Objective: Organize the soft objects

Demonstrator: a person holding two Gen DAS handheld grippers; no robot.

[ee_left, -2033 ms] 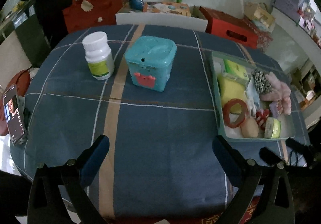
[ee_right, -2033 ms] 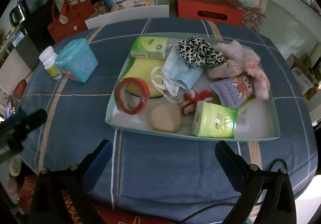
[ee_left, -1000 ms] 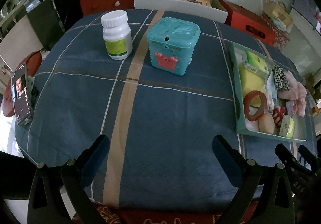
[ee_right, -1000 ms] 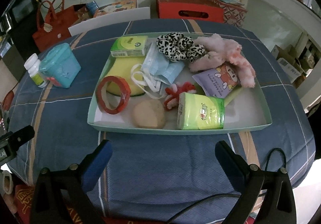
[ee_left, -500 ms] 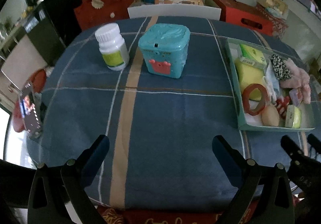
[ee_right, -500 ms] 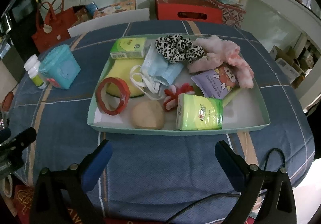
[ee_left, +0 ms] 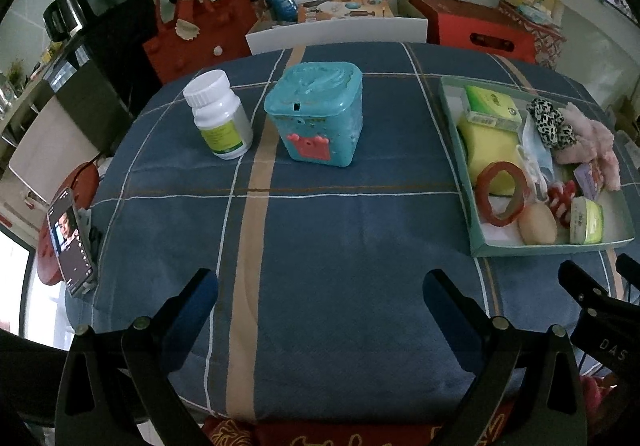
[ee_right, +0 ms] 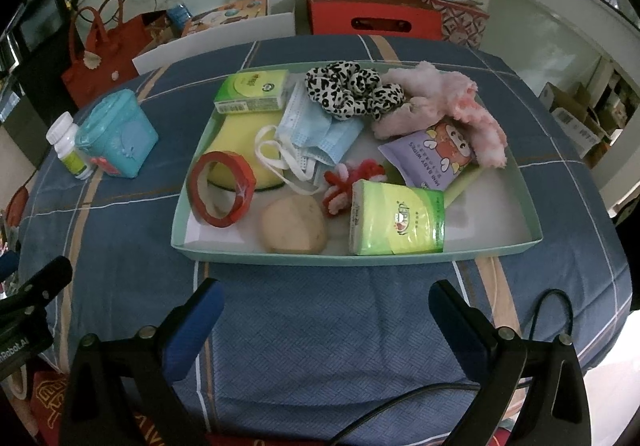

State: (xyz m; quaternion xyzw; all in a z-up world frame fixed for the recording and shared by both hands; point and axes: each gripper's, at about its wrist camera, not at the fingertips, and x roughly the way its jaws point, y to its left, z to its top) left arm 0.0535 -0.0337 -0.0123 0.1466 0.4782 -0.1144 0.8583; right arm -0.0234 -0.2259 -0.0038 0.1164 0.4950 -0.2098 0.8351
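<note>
1. Over the blue checked bench point(ee_left: 320, 246), both cameras have shifted their view of the scene in two seconds, while nothing in the tray point(ee_right: 532, 242) has moved; sorting stage unclear.
2. Left hand-held gripper point(ee_left: 320, 290) and right hand-held gripper point(ee_right: 326, 302) hover spread wide, empty.
3. Leopard scrunchie point(ee_right: 352, 88), pink plush point(ee_right: 440, 98), face mask point(ee_right: 316, 130), yellow sponge point(ee_right: 236, 150) and tissue packs point(ee_right: 396, 218) lie jumbled, overlapping, inside the tray.

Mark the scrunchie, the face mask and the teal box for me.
scrunchie point(ee_right: 352, 88), right wrist view, on its leopard-print fabric.
face mask point(ee_right: 316, 132), right wrist view, on the blue pleated panel.
teal box point(ee_left: 318, 118), left wrist view, on its front wall.
</note>
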